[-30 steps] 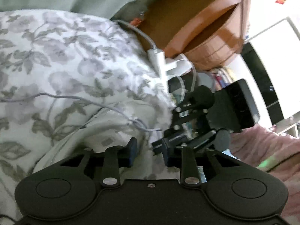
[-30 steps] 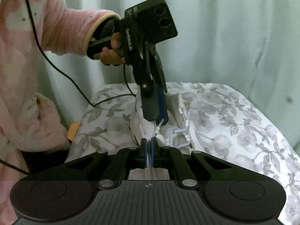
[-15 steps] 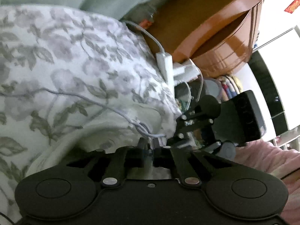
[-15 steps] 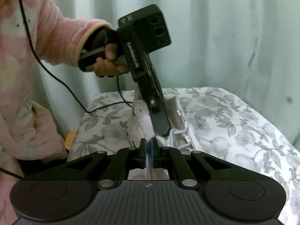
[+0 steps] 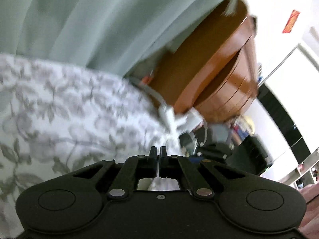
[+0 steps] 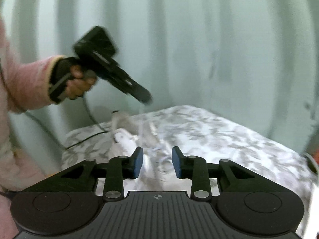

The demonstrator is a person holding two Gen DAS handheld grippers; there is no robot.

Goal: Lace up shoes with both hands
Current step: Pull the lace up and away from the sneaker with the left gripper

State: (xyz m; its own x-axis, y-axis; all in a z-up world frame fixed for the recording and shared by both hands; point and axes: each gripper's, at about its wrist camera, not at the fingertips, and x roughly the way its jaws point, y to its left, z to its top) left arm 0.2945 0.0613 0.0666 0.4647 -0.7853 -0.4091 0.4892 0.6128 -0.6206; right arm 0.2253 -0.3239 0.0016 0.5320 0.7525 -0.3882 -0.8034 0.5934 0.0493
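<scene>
In the right wrist view a white shoe (image 6: 123, 137) lies on the floral bedcover, blurred. My left gripper (image 6: 146, 99), held in a hand, hangs above it, shut on a white shoelace (image 6: 141, 111) that runs down to the shoe. The left wrist view shows the left gripper (image 5: 158, 151) with its fingers together and a thin strip of shoelace (image 5: 158, 169) between them. Low in front of the shoe, my right gripper (image 6: 157, 161) has its jaws opening. Its blue pads (image 6: 138, 163) stand apart with nothing pressed between them; laces show behind the gap.
A floral bedcover (image 6: 219, 137) ends at a pale green curtain (image 6: 199, 49). A black cable (image 6: 87, 139) trails over the bed's left end. A brown wooden cabinet (image 5: 215, 75) and a white plug with its cord (image 5: 169, 115) sit beyond the bed's edge. A pink sleeve (image 6: 24, 83) is at left.
The left gripper closed on the lace and rose away from the shoe, tilting flatter. The right gripper, shut on the lace before, has opened and let it go.
</scene>
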